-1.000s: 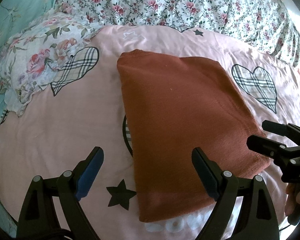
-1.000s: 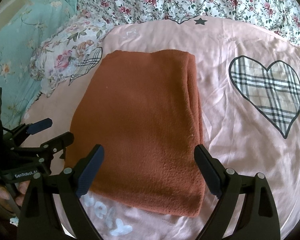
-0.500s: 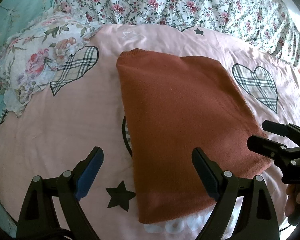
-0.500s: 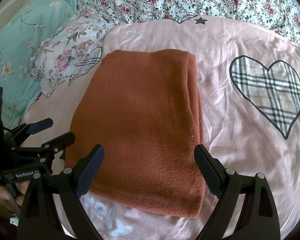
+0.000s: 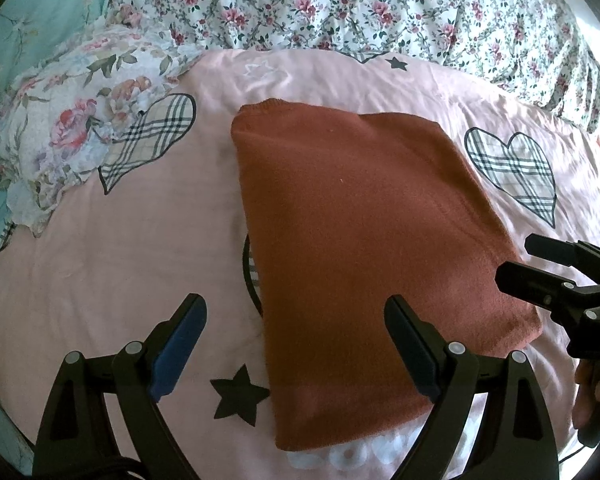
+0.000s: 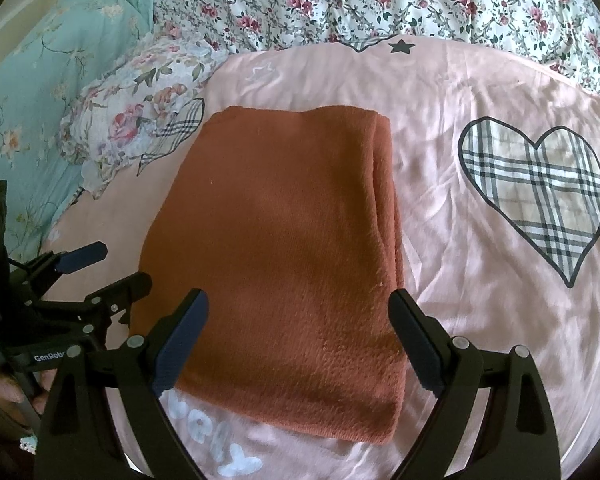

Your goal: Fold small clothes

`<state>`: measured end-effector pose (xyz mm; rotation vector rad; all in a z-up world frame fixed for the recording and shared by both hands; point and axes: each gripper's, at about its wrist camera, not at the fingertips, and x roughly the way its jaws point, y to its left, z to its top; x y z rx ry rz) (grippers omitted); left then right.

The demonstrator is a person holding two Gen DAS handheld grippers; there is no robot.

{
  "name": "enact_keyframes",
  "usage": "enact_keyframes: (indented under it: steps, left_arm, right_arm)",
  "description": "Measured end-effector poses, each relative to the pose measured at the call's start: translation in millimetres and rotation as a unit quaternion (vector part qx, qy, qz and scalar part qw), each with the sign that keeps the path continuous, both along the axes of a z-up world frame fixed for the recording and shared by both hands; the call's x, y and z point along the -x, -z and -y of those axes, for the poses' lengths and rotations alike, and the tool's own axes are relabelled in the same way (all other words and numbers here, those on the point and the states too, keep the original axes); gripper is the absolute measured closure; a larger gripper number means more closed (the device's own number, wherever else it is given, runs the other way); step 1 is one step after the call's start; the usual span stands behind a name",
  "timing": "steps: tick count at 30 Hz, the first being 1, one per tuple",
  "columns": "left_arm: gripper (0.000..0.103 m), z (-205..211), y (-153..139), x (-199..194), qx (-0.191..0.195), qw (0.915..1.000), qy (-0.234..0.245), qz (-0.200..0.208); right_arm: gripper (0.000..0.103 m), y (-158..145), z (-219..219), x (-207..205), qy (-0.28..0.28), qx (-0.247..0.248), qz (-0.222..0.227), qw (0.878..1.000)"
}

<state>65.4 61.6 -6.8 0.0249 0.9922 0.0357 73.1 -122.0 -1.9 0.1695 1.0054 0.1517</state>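
1. Left gripper (image 5: 296, 344) hangs with its jaws spread wide and nothing between them, above the near left edge of the folded rust-brown garment (image 5: 364, 240).
2. Right gripper (image 6: 300, 340) is likewise spread wide and holds nothing, poised over the garment's near end.
3. That garment (image 6: 284, 264) lies flat in a neat rectangle on the pink bedsheet (image 6: 460, 92), its stacked layers showing along the right edge.
4. Plaid hearts (image 6: 536, 196) and black stars (image 5: 238, 396) are printed on the sheet.
5. Beyond it lies a floral quilt (image 5: 360, 4); a floral pillow (image 5: 68, 128) sits to the left.
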Motion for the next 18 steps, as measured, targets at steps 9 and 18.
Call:
enact_keyframes:
  steps: [9, 18]
  left_arm:
    - [0.012, -9.2, 4.0, -8.9, 0.002, 0.9999, -0.011, -0.01]
    - [0.012, -8.8, -1.6, -2.4, 0.002, 1.0, -0.002, -0.001]
  right_arm:
    - [0.012, 2.1, 5.2, -2.8, 0.005, 0.001, 0.0, 1.0]
    - [0.012, 1.8, 3.7, -1.9, 0.009, 0.001, 0.004, 1.0]
